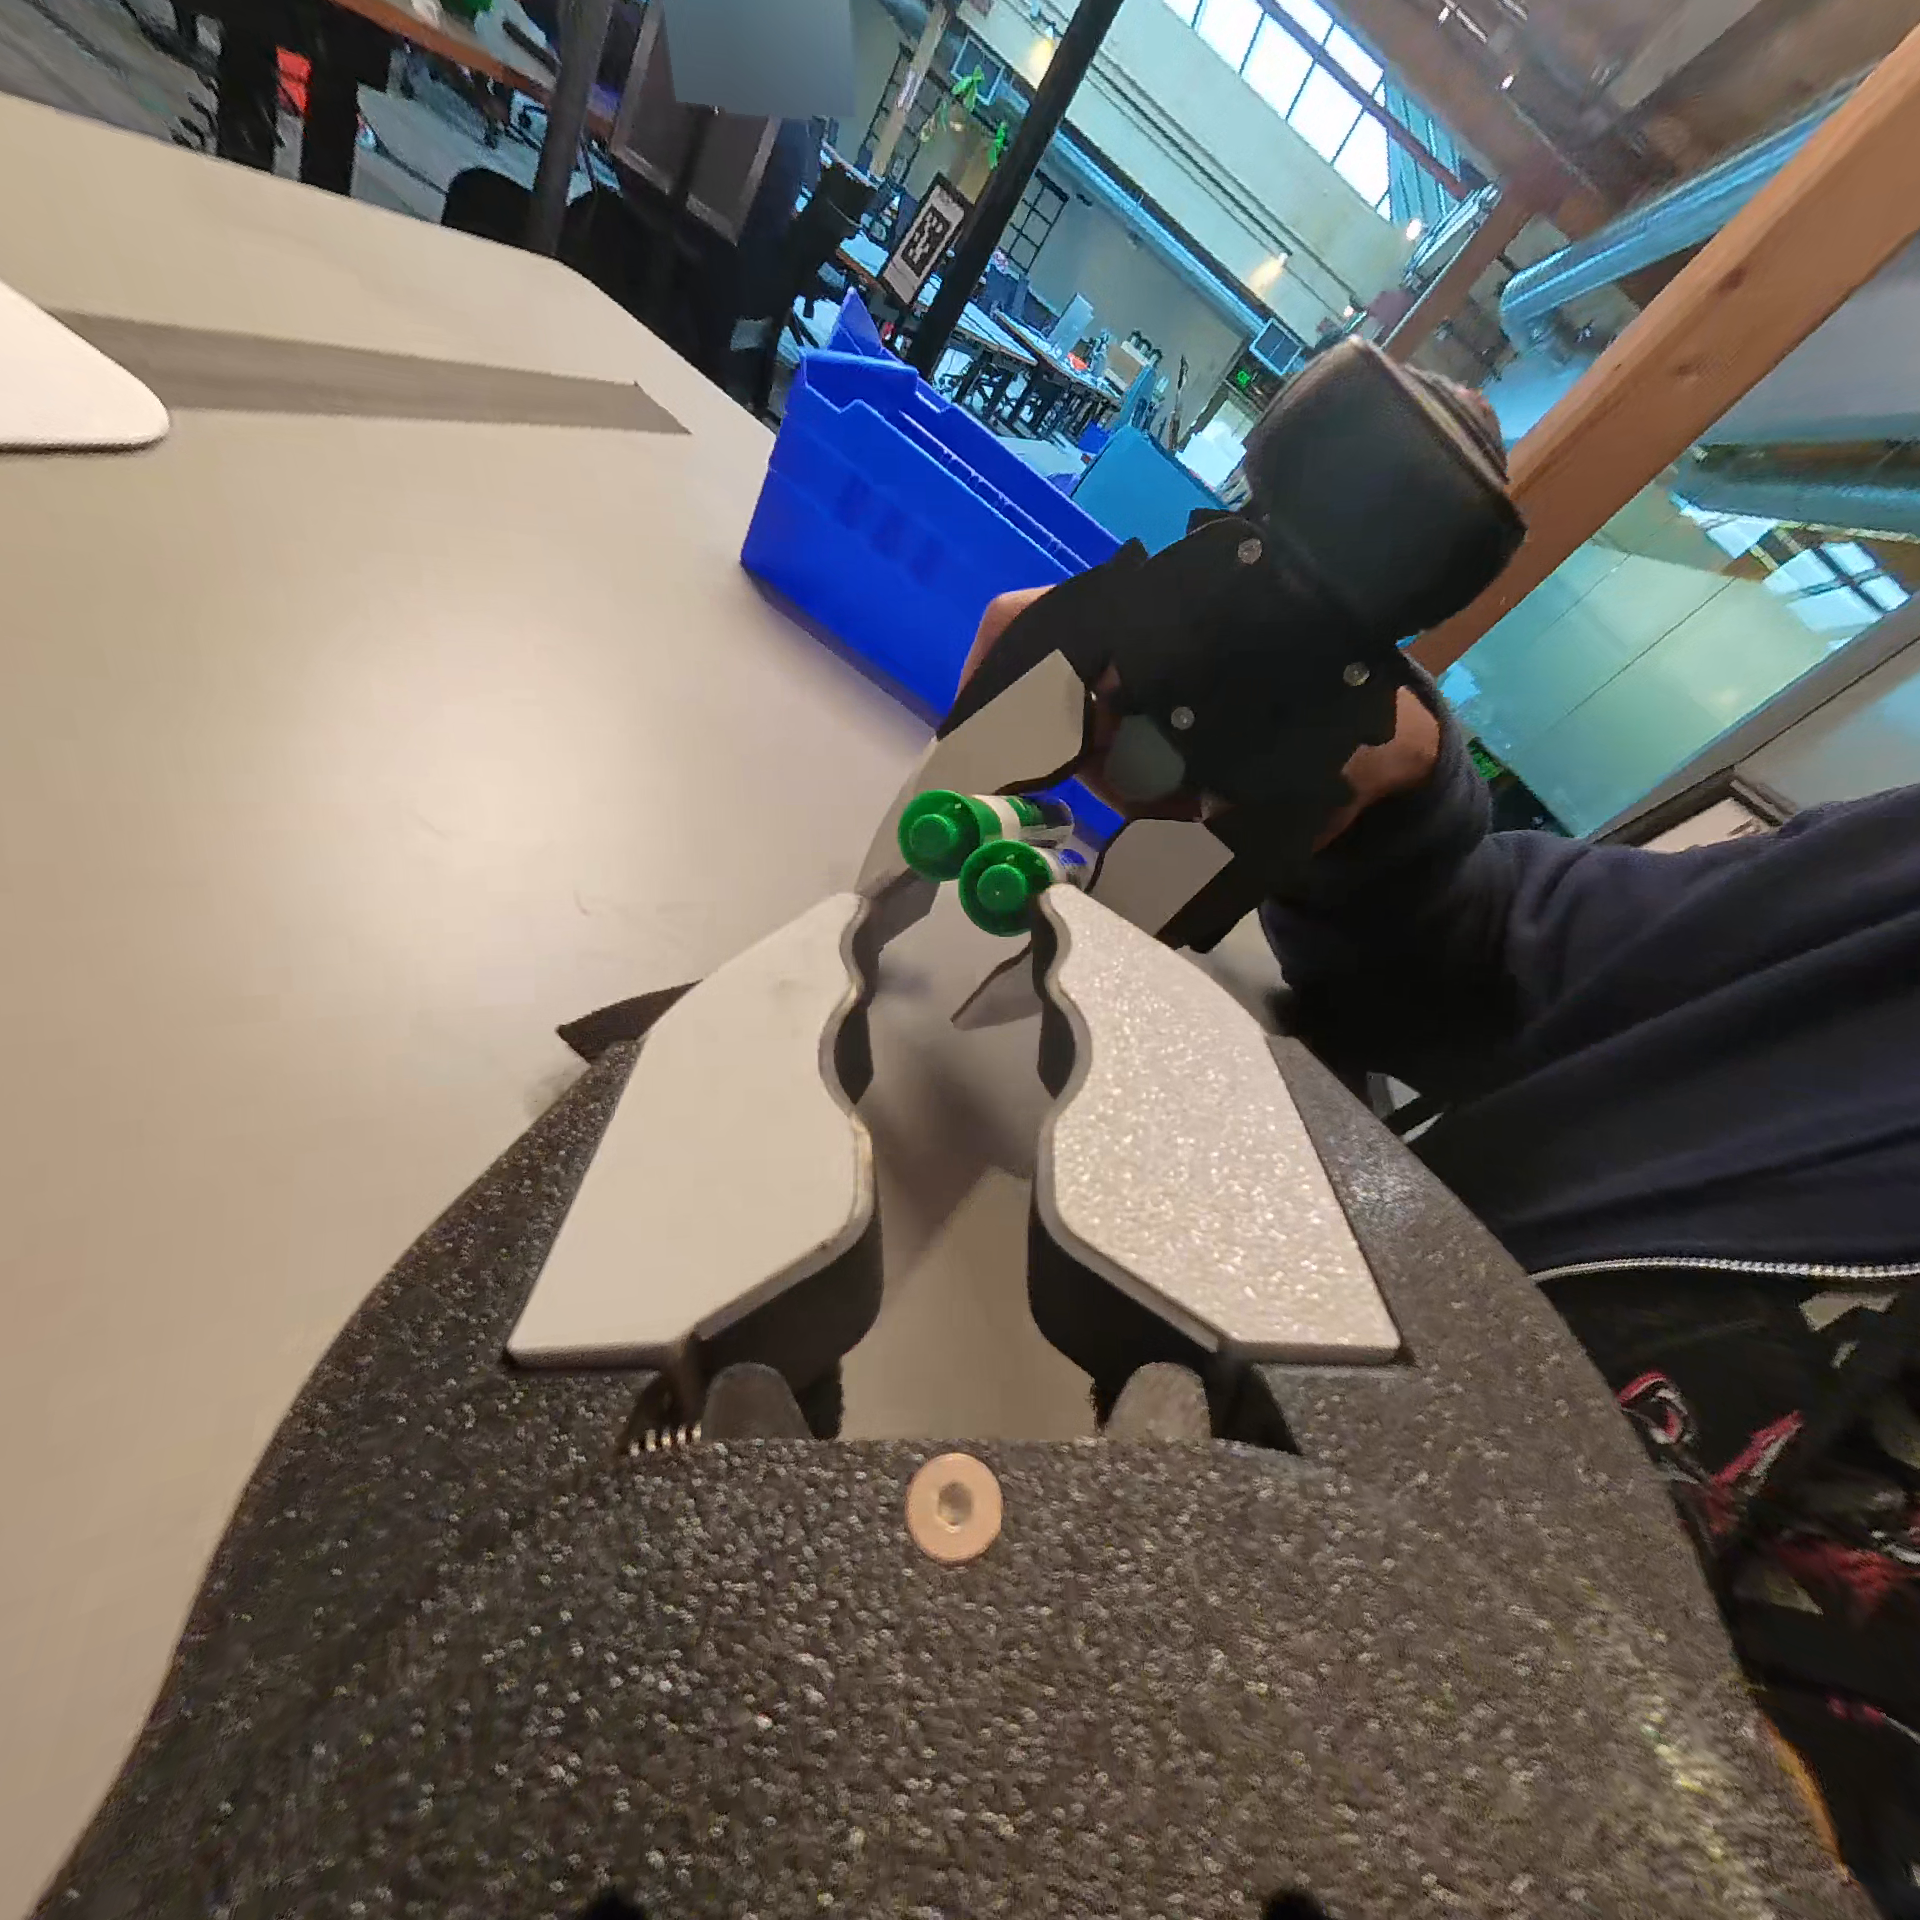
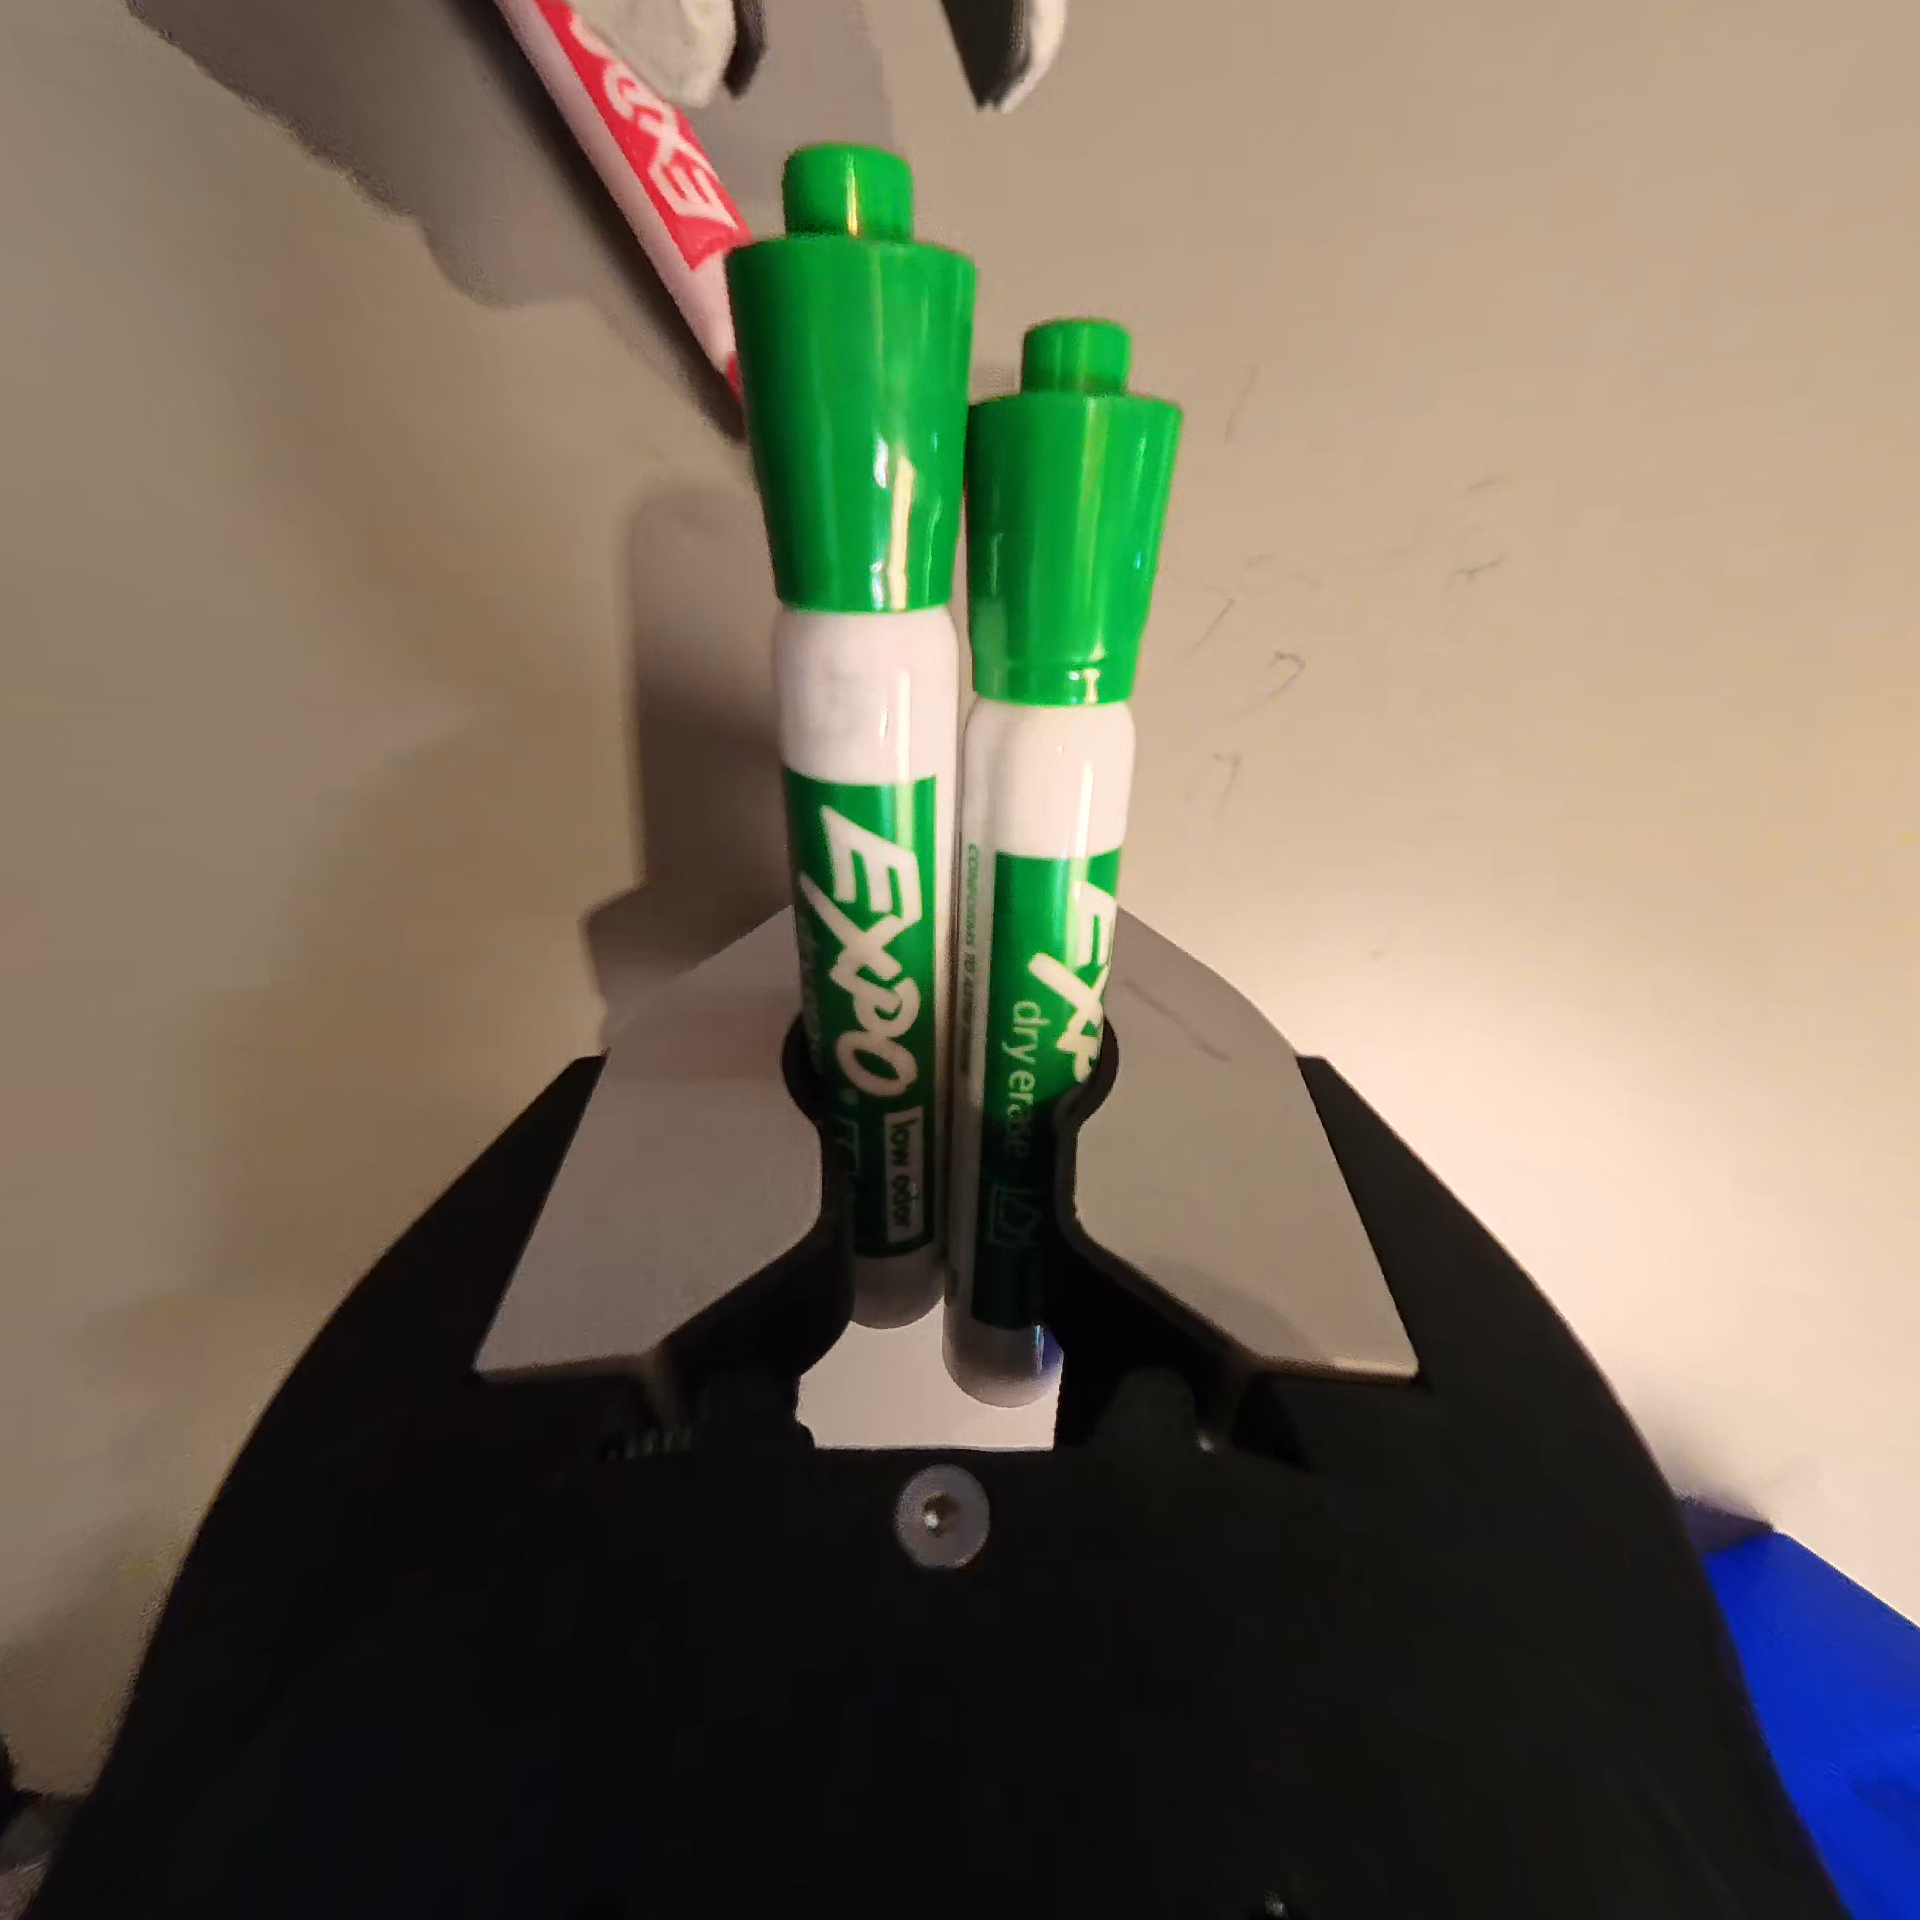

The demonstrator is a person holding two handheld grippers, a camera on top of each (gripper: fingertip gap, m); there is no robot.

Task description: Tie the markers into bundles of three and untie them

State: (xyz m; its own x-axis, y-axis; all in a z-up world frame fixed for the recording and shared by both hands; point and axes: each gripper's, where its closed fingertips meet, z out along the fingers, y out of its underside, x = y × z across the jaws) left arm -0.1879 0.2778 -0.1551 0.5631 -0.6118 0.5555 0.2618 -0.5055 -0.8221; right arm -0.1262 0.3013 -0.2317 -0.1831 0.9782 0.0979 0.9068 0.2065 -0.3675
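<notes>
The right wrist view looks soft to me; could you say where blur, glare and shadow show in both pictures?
Right wrist view: the green markers show glare streaks, the red marker is blurred, shadows fall leftward on the table. Left wrist view: wide-angle bending, soft background.

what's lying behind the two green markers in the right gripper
Behind the two green markers clamped in the right gripper, a red marker lies slanted on the table. Its lower end is hidden behind the left green cap.

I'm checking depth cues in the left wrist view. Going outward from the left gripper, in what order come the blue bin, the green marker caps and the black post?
1. green marker caps, just past its fingers, held by the right gripper
2. blue bin, farther, at the table's far edge
3. black post, farthest, behind the bin
</notes>
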